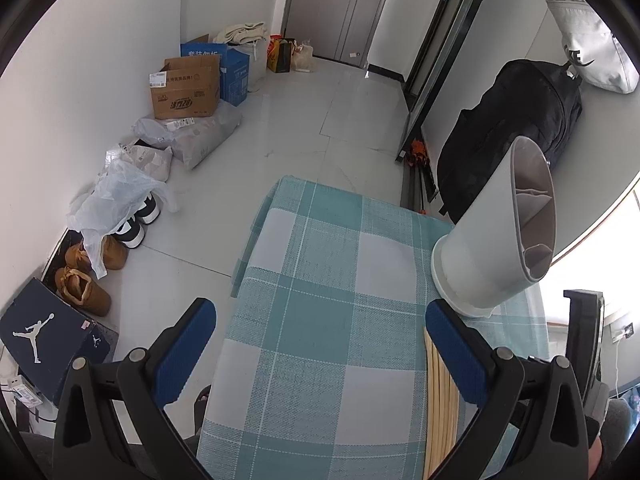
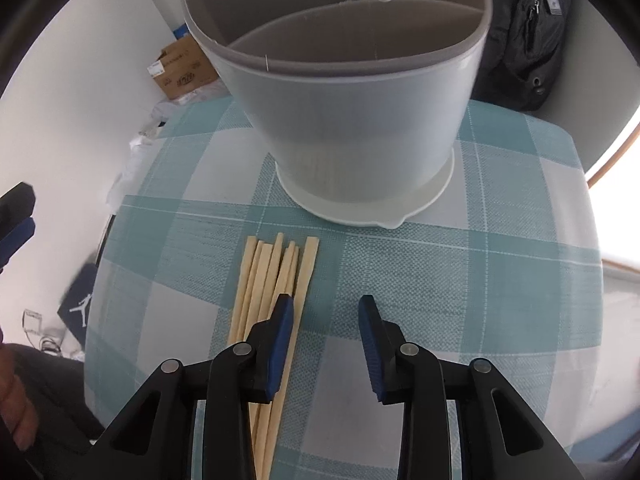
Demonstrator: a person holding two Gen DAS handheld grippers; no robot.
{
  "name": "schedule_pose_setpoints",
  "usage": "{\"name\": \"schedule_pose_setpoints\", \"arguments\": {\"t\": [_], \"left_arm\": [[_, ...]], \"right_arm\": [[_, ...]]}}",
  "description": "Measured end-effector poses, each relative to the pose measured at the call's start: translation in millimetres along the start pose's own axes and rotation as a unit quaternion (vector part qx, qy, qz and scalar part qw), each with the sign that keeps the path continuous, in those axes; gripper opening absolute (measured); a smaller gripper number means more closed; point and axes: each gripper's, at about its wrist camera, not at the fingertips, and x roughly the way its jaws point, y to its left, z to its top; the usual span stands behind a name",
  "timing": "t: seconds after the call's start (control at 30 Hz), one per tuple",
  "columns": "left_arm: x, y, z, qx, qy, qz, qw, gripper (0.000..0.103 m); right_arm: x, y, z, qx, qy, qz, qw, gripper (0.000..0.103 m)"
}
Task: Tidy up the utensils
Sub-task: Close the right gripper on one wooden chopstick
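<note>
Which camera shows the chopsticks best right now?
The right wrist view: the chopsticks lie fanned on the checked cloth before the holder, their far ends all visible. The left wrist view shows only a strip of them behind a pad.

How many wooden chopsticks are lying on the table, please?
7 chopsticks, roughly: one loose bundle on the checked tablecloth, in front of the white holder. They overlap and run under the right gripper, so some may be hidden.

Teal-and-white plaid bench cloth (image 2: 460,280); pale wooden chopsticks (image 2: 276,276); white holder (image 2: 360,120), grey-lined, at 12 o'clock; blue gripper pads (image 2: 282,344).
</note>
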Motion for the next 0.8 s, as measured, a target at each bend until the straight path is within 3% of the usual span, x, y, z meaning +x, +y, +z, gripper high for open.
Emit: {"name": "schedule_pose_setpoints", "arguments": {"t": [0.33,0.43,0.5,0.8], "left_arm": [[1,8,3,-0.008,0.014,-0.014,0.9998,0.102],[3,10,2,-0.007,0.021,-0.013,0.9997,0.102],[6,12,1,-0.007,0.026,-0.012,0.9996,0.102],[13,7,-5,0.002,0.048,-0.012,0.9988,0.102]], "right_arm": [[18,20,29,-0.009,-0.004,-0.080,0.997,0.030],[21,26,27,-0.006,-0.008,-0.084,0.996,0.023],[23,28,25,0.002,-0.009,-0.085,0.996,0.009],[6,0,1,0.056,0.004,-0.043,0.997,0.006]]}}
